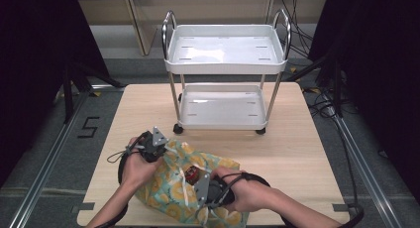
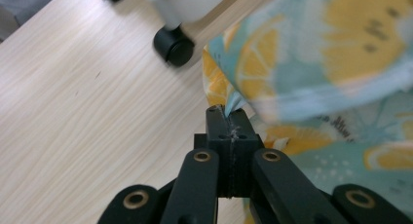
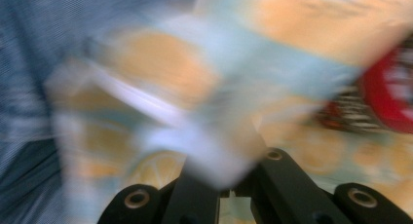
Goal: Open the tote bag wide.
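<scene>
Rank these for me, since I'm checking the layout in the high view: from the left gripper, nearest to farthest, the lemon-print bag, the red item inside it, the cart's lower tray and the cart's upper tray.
1. Lemon-print bag: the left gripper is shut on its edge.
2. Red item: inside the bag, to the right.
3. Lower tray: beyond, mid-table.
4. Upper tray: above it, farthest back.
</scene>
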A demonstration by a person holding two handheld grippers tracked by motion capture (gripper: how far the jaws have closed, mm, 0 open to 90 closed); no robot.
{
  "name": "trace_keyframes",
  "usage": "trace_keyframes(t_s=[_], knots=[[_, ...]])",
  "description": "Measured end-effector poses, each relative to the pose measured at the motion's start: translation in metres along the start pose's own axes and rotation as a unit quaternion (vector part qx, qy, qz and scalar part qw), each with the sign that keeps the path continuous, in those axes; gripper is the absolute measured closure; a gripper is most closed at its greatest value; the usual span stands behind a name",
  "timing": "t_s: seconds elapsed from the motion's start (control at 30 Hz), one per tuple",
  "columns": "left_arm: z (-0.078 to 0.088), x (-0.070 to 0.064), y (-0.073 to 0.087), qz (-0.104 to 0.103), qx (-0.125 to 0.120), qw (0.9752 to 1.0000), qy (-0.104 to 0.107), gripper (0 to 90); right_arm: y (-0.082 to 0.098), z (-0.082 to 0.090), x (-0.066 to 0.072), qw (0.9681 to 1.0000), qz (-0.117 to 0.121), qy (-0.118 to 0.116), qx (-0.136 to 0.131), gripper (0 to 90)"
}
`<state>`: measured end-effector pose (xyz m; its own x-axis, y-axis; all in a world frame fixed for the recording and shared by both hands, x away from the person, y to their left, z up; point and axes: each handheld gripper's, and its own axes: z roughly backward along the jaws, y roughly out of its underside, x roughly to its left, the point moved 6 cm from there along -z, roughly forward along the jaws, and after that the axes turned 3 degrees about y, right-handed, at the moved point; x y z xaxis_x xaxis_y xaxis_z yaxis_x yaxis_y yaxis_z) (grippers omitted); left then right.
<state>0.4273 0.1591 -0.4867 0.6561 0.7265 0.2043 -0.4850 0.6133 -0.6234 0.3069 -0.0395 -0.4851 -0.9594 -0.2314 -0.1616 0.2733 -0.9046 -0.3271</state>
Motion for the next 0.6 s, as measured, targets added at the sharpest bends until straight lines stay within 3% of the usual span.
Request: trace_keyframes(t_s=[0.07,0.1,0.13,0.17,0.2,0.23,0.3,0.33,0.4,0.47,0.53,0.57,0.6], knots=[[-0.001,0.009,0.009,0.004,0.013,0.9999,-0.004,89.9,0.002,-0.002,0.007,0.999,0.042,-0.017,-0.001,90.0],[-0.002,0.012,0.011,0.01,0.012,0.9999,-0.006,89.9,0.001,-0.003,0.016,0.9993,0.018,-0.032,-0.01,90.0],[-0.003,0.017,0.016,0.014,0.016,0.9997,-0.01,89.9,0.001,-0.005,0.012,0.9978,0.056,-0.031,-0.017,90.0],[-0.002,0.022,0.019,0.007,0.026,0.9995,-0.014,89.9,0.002,-0.008,0.014,0.9975,0.056,-0.039,-0.019,90.0],[-0.004,0.024,0.022,0.024,0.024,0.9994,-0.013,89.9,0.003,-0.01,0.015,0.9973,0.055,-0.046,-0.017,90.0],[-0.006,0.028,0.025,0.032,0.021,0.9991,-0.019,90.0,0.006,-0.012,0.019,0.9983,0.028,-0.051,-0.008,90.0],[-0.008,0.033,0.028,0.04,0.022,0.9988,-0.02,90.0,0.008,-0.02,0.017,0.9972,0.046,-0.059,-0.007,90.0],[-0.009,0.036,0.03,0.044,0.023,0.9985,-0.024,89.9,0.009,-0.021,0.018,0.9973,0.037,-0.063,-0.003,90.0],[-0.01,0.041,0.033,0.046,0.024,0.9983,-0.027,90.0,0.009,-0.027,0.017,0.9964,0.044,-0.071,-0.016,90.0],[-0.01,0.046,0.035,0.048,0.03,0.9978,-0.033,90.0,0.013,-0.028,0.02,0.9964,0.029,-0.08,0.0,90.0],[-0.011,0.049,0.036,0.059,0.025,0.9973,-0.036,89.9,0.014,-0.03,0.024,0.9944,0.024,-0.102,0.002,90.0],[-0.012,0.051,0.037,0.061,0.025,0.9972,-0.036,89.9,0.012,-0.031,0.022,0.9934,0.047,-0.104,-0.011,90.0],[-0.012,0.05,0.036,0.058,0.023,0.9973,-0.04,89.9,0.014,-0.03,0.025,0.9941,0.021,-0.106,-0.004,90.0]])
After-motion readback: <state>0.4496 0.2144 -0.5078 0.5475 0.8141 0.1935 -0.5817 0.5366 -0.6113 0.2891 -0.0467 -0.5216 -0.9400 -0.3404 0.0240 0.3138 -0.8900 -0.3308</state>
